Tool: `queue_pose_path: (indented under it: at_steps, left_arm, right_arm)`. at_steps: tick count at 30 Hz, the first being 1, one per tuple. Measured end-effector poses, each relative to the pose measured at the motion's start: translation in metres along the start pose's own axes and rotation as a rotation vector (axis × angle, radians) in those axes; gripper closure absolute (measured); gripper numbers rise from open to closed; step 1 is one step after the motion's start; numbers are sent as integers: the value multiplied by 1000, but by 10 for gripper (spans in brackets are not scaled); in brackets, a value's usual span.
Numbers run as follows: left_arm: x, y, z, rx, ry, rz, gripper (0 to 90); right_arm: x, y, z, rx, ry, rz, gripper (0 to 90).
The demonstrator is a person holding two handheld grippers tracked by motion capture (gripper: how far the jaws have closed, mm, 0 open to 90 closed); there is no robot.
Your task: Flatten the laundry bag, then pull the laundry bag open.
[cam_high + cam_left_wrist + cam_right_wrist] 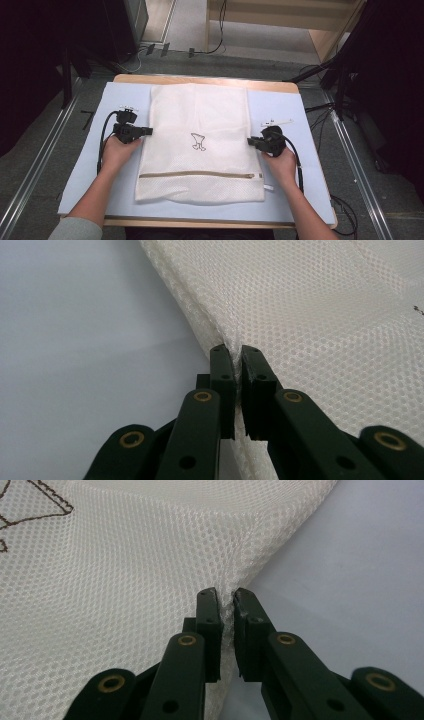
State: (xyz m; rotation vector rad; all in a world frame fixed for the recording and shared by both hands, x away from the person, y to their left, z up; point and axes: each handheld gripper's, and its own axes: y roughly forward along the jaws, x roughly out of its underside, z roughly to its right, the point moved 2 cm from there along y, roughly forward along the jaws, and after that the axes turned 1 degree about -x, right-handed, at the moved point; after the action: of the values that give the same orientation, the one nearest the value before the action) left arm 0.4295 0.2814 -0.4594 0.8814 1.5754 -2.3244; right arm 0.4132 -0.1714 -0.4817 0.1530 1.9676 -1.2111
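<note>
No readable text on the mesh laundry bag, just a brown outline drawing. Bag lies flat mid-mat, long axis running away from us, zipper nearest. We've got left gripper and right gripper clamped on its side edges.

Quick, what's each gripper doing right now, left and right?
Left gripper: shut on the left edge of the white mesh bag.
Right gripper: shut on the bag's right edge.
</note>
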Motion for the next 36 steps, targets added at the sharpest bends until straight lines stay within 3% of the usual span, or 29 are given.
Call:
queue_pose_path:
  at_steps: [3, 7, 13, 20, 24, 29, 36]
  left_arm:
    - [-4, 5, -4, -4, -8, 23, 857]
    - [-3, 7, -6, 3, -3, 28, 817]
    - [-2, -2, -7, 52, -17, 32, 666]
    - [1, -14, 5, 64, 78, 2, 570]
    - [1, -24, 11, 89, 83, 18, 557]
    - [-1, -37, 23, 111, 106, 50, 547]
    - [2, -42, 46, 133, 157, 34, 533]
  right_arm:
    - [-6, 5, 5, -4, -3, 40, 842]
    - [-7, 14, 9, -4, 2, -7, 831]
    - [-6, 8, 12, -13, 15, 4, 680]
    - [-7, -8, 6, -21, 4, 42, 647]
    - [-7, -18, -1, -18, -34, 52, 641]
    - [-3, -28, -11, -58, -42, 65, 642]
    - [10, -41, -21, -100, -54, 65, 665]
